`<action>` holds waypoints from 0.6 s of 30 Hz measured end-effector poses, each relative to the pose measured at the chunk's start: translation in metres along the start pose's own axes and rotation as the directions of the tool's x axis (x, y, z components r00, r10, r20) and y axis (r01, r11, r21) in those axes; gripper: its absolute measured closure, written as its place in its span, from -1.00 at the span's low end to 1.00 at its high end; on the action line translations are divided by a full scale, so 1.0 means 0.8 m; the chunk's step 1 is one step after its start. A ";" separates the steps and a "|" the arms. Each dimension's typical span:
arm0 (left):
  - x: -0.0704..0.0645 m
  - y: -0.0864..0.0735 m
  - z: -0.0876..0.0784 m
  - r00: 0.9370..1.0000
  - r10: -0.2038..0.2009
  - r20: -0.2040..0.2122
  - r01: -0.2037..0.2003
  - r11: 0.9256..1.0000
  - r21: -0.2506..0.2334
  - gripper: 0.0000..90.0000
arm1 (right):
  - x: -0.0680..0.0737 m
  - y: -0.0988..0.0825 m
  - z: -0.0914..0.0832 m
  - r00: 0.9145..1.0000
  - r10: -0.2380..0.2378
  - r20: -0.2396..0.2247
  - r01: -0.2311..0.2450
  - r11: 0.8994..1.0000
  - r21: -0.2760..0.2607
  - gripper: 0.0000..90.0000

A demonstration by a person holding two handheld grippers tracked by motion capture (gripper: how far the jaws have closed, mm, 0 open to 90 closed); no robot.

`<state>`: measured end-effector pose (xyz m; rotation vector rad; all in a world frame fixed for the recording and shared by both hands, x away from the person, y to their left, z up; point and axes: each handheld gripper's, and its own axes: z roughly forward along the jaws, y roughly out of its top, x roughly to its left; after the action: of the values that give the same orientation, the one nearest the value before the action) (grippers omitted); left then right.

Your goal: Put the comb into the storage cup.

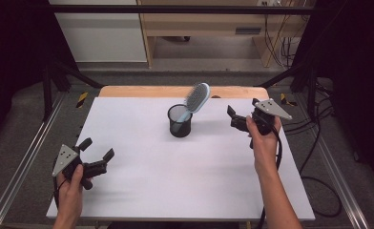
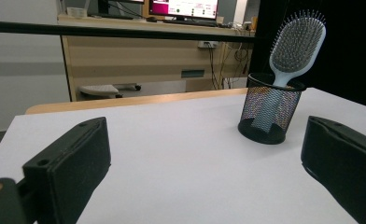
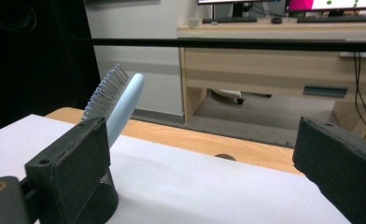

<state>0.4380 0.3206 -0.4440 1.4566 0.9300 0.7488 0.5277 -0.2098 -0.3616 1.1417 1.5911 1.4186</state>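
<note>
Hairbrush [image 1: 197, 97] upright in mesh cup [image 1: 180, 121] on white table [image 1: 175, 176]; both claws wide, empty.

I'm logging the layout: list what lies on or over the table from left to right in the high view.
left gripper → cup → brush → right gripper
</note>
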 end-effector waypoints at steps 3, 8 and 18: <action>-0.001 0.000 0.001 1.000 0.002 0.004 -0.002 1.000 0.000 -0.97 | -0.005 0.003 -0.010 1.000 -0.009 0.007 0.009 1.000 -0.020 -0.92; 0.001 0.000 0.000 1.000 -0.001 -0.001 0.001 1.000 -0.002 -0.97 | -0.015 0.009 -0.028 1.000 -0.006 -0.009 0.005 1.000 -0.030 -0.92; 0.005 0.003 -0.004 0.999 0.002 -0.033 -0.002 1.000 -0.001 -0.98 | -0.033 0.022 -0.050 1.000 0.014 -0.014 -0.015 0.998 -0.059 -0.95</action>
<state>0.4376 0.3251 -0.4416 1.4475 0.9534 0.7767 0.5028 -0.2488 -0.3393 1.1132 1.5426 1.4763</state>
